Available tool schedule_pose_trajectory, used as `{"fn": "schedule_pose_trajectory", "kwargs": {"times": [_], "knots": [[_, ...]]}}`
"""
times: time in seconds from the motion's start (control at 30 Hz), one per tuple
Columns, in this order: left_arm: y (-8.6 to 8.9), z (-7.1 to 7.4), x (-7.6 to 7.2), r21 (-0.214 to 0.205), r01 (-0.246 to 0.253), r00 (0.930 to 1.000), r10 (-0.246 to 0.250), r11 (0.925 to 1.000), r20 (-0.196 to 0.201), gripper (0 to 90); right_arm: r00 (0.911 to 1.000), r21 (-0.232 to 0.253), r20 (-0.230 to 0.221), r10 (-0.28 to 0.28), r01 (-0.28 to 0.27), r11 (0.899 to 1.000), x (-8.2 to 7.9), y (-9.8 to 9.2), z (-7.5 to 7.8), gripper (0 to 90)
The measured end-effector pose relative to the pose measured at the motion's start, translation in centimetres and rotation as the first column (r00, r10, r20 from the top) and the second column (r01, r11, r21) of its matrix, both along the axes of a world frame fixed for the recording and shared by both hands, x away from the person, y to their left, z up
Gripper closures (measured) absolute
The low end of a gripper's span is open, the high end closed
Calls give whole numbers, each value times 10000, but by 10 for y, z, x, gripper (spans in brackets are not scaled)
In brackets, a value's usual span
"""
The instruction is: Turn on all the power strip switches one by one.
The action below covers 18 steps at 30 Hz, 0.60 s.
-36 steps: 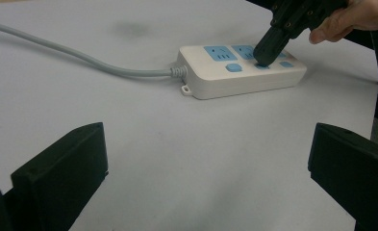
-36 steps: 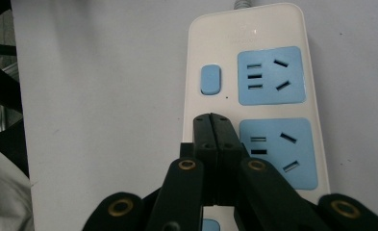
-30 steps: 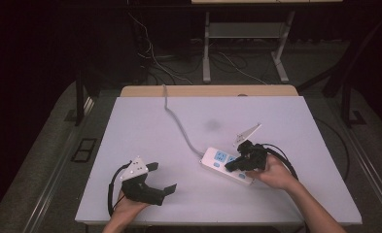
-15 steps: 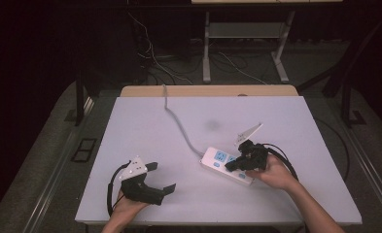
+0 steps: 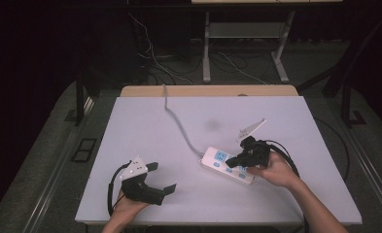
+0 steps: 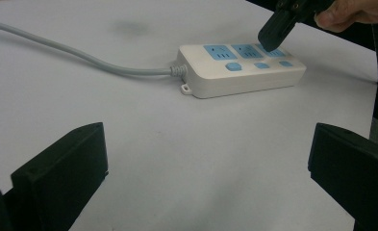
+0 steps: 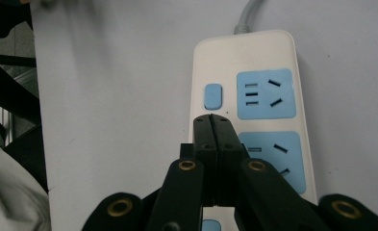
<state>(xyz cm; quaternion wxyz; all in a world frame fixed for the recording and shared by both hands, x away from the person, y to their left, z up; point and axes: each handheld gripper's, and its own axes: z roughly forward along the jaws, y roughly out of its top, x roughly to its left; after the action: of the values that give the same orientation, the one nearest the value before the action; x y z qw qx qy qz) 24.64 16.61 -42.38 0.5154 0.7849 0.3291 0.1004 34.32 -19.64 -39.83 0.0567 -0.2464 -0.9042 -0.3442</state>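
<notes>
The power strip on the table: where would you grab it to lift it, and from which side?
Grip the power strip across its narrow width, at its middle, coming straight down from above. It lies flat with long, straight sides, so jaws can likely close on those; its cord leaves one end.

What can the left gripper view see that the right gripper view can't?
Left gripper view alone: its own fingers spread wide over bare table, the power strip seen from the side, all three blue switches, and a long run of its grey cord.

Right gripper view alone: its own fingers pressed together over the middle switch, and the socket slots seen from above.

Both: the white power strip, its blue sockets, the white table.
</notes>
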Motion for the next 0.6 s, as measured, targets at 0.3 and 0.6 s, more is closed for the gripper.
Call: {"fn": "schedule_pose_trajectory", "kwargs": {"times": [0.3, 0.6], "knots": [[1, 0, 0, -9, -21, 10000, 21, 10000, 7, 0, 9999, 48, 139, 95, -96, 9999, 5, 9, 14, 900], [2, 1, 0, -73, -42, 10000, 43, 10000, 33, 0, 9991, -89, 289, 298, -296, 9995, 9, 22, 18, 900]]}}
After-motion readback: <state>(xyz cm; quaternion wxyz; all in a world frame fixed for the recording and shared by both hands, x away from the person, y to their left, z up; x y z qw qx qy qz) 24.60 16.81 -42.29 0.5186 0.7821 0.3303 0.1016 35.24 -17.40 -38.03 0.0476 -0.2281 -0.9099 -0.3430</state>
